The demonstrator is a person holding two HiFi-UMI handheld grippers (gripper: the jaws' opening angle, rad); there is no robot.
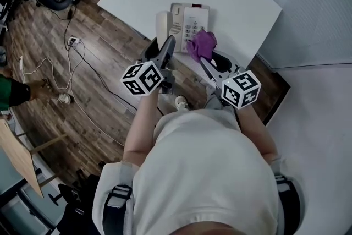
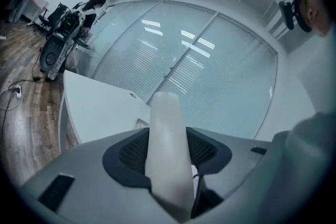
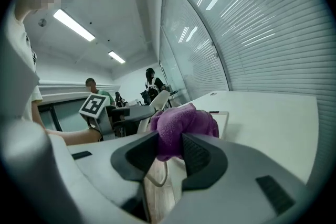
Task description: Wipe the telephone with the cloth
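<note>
Left claw is pinching the cream handset of the telephone, its two dark pads pressed against the handset's sides, and the handset's rounded end sticks out past the jaws. From the head view this claw reaches in from the near edge of the surface, and the handset lies along the left side of the telephone; whether it is lifted off its cradle I cannot tell

Right claw is clamped on a bunched purple cloth, which bulges out above and beyond the pads. In the head view this claw holds the cloth over the near right corner of the telephone, just beside the keypad; contact with the casing cannot be made out. Each claw carries a black and white marker cube, the left one and the right one close above the person's forearms

The telephone sits near the front edge of a white surface. To the left is a wooden floor with white cables trailing across it
</note>
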